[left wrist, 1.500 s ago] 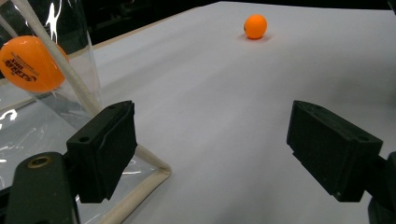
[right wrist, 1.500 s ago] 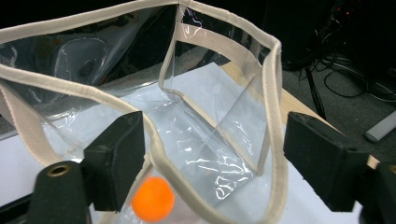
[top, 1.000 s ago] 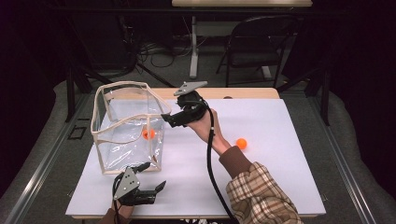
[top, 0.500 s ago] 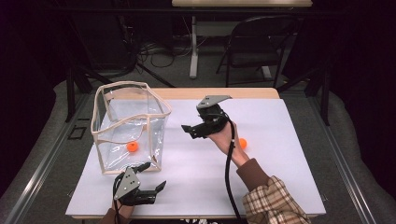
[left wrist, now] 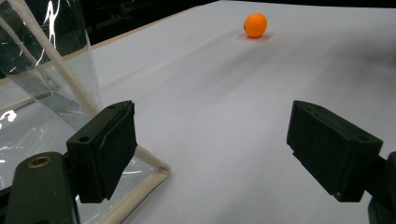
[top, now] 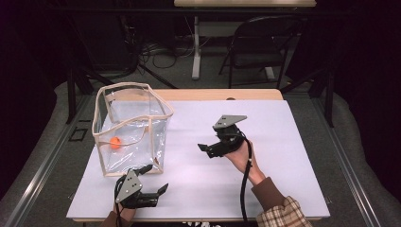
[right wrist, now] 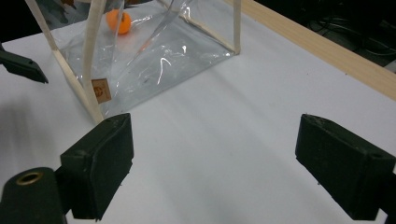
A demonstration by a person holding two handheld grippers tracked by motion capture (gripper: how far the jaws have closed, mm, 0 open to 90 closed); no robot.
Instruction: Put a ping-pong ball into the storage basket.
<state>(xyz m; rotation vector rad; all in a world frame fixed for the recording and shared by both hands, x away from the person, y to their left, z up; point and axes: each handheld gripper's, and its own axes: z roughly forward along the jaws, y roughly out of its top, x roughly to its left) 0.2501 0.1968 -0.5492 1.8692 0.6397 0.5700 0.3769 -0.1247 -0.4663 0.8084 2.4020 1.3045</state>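
High view: round orange ball (top: 115,142) in clear plastic bag (top: 133,127) w/ beige trim; both grippers' blocky fingers spread

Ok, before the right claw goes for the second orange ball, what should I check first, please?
1. Right claw open and empty: ok.
2. Left claw open, holding nothing: ok.
3. Loose orange ball lies free on the table, nothing touching it: ok.
4. Clear bag stands upright with its mouth open: ok.
5. First ball rests inside the clear bag: ok.
6. Right claw aimed at the loose orange ball: not ok, it faces the clear bag.
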